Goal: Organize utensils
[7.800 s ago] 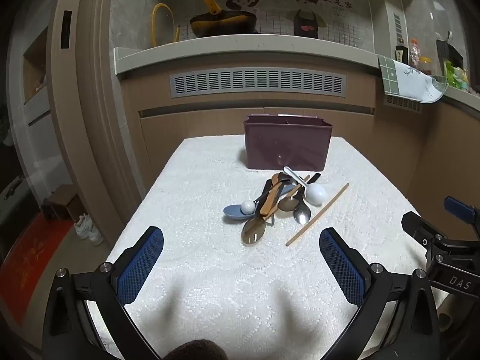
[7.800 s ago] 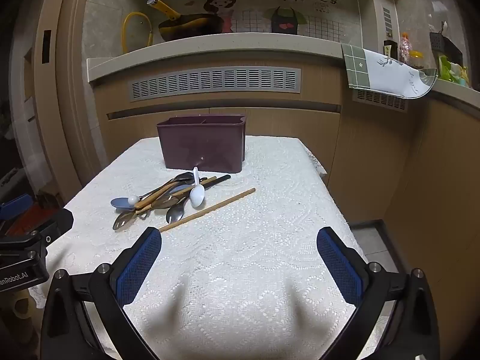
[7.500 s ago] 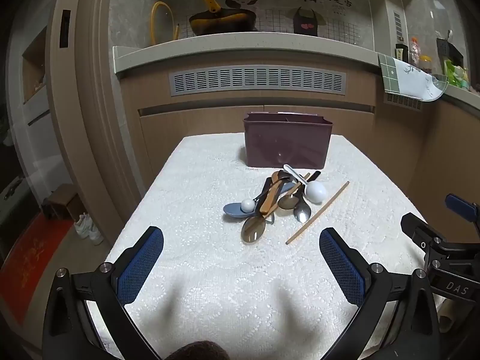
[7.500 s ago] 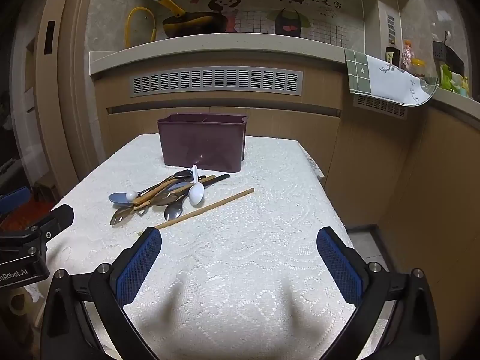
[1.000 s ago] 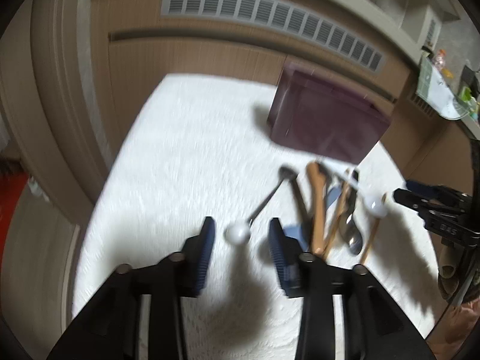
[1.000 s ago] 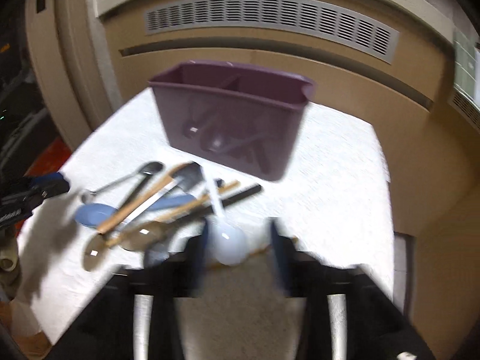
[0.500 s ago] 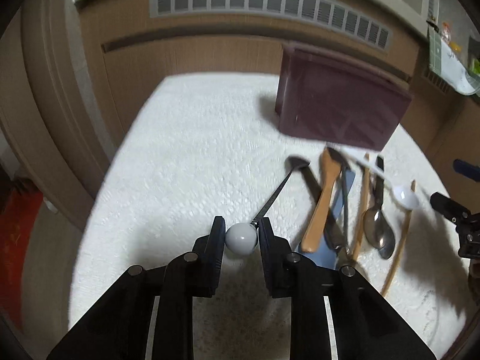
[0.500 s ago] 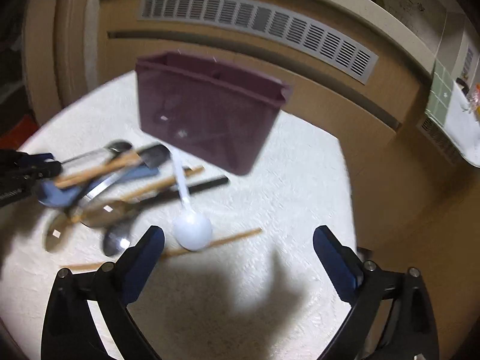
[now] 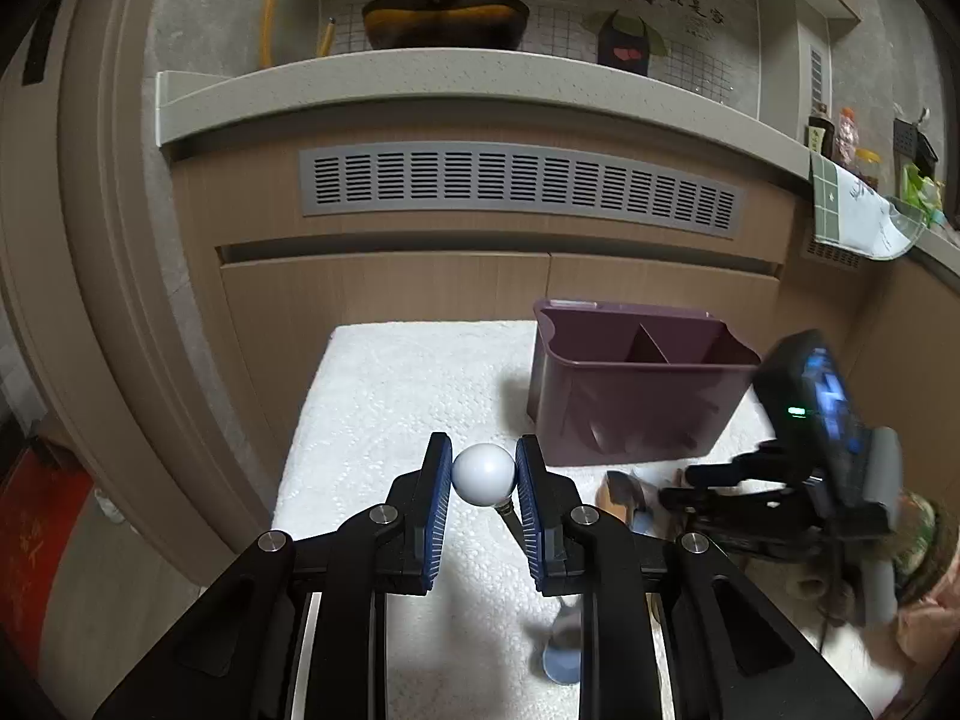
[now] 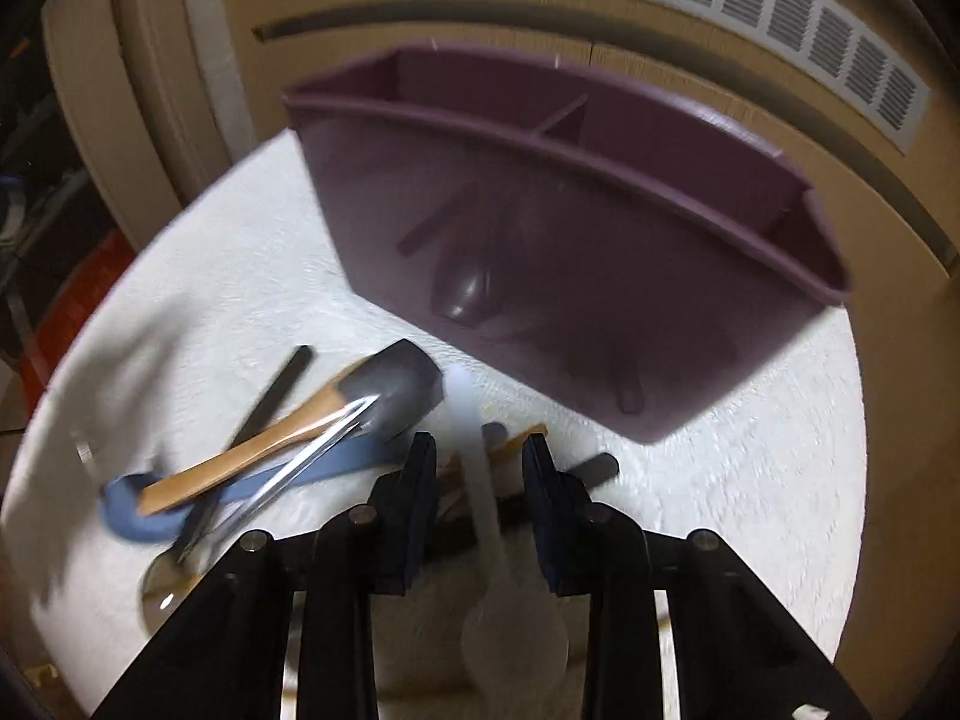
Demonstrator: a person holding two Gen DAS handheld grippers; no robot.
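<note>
My left gripper (image 9: pixel 483 483) is shut on the white ball end (image 9: pixel 483 473) of a metal spoon and holds it above the white tablecloth (image 9: pixel 384 420); the handle hangs down behind the pads. The purple divided utensil box (image 9: pixel 636 384) stands ahead to the right. My right gripper (image 10: pixel 477 474) straddles the handle of the white plastic spoon (image 10: pixel 486 516), jaws narrowed but with gaps either side, over the utensil pile. The pile holds a wooden-handled spatula (image 10: pixel 336 414), a blue spoon (image 10: pixel 240 492) and metal spoons. The box (image 10: pixel 570 252) is close ahead.
A wooden counter front with a grey vent (image 9: pixel 516 186) rises behind the table. The right gripper's body (image 9: pixel 798 480) shows at the right in the left wrist view. The table edge falls off to the floor on the left (image 9: pixel 180 540).
My left gripper has lifted the ball-ended spoon off the table and tilted up. My right gripper has dropped onto the pile and narrowed from wide open around the white spoon's handle.
</note>
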